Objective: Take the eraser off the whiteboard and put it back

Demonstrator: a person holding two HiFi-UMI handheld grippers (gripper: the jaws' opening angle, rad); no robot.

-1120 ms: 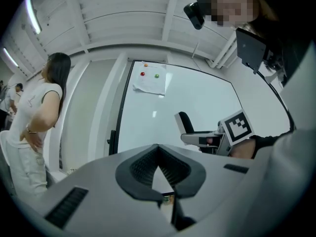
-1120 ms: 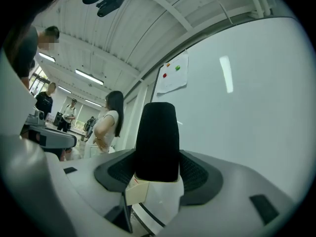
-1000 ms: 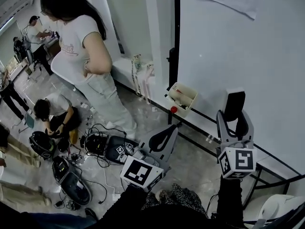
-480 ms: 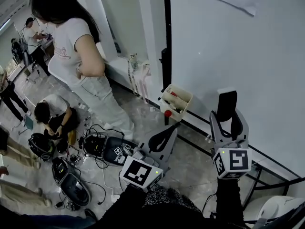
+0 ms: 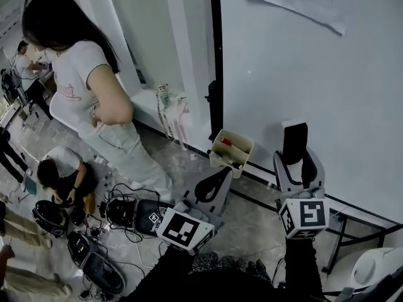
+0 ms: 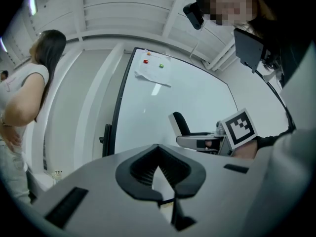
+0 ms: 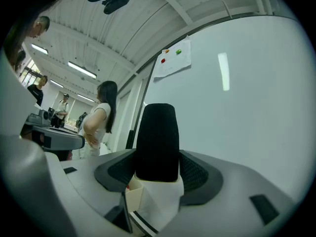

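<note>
Whiteboard point(image 5: 327, 74) fills the right side, with a tray point(image 5: 221, 158) at its lower edge. Right claw point(image 5: 296, 159) grips the eraser point(image 7: 157, 139) upright, close to the board. It is likely light, with a rigid body and soft felt, so clamp the body sides. Left claw point(image 6: 157, 152) is closed and empty.

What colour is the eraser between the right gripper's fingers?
The eraser is black with a white edge; it shows best in the right gripper view.
</note>
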